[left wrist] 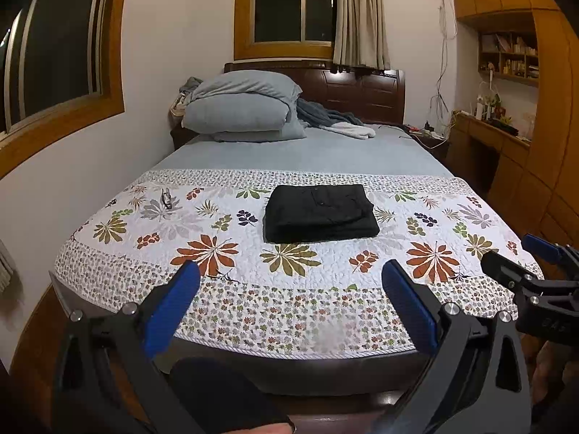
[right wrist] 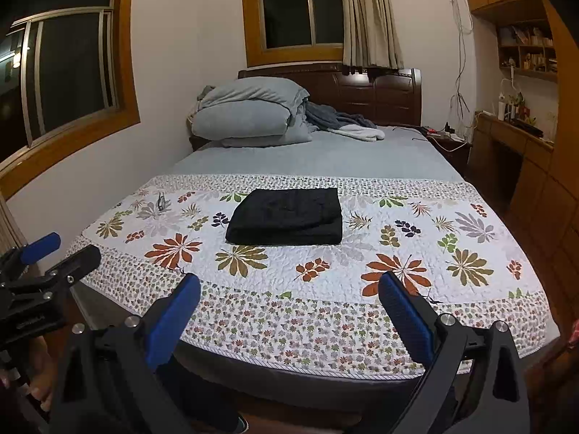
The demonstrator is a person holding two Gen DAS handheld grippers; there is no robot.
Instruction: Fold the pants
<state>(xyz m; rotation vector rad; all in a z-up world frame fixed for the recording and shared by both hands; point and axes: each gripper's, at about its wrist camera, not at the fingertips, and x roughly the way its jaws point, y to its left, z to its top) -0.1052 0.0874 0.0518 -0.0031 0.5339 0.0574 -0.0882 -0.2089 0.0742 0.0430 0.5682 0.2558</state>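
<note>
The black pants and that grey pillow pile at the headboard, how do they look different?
The black pants are folded into a flat, square-edged stack; the grey pillow pile is puffy, rounded and loosely heaped. The pants lie on the floral quilt near the foot; the pile sits by the headboard. Neither is touched: left gripper and right gripper are open, short of the bed.

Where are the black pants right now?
Folded black pants lie mid-bed on the floral quilt, right of the eyeglasses, ahead of both open tools.

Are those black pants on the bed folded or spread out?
Folded: the pants lie as a compact layered rectangle on the quilt, untouched by either gripper.
</note>
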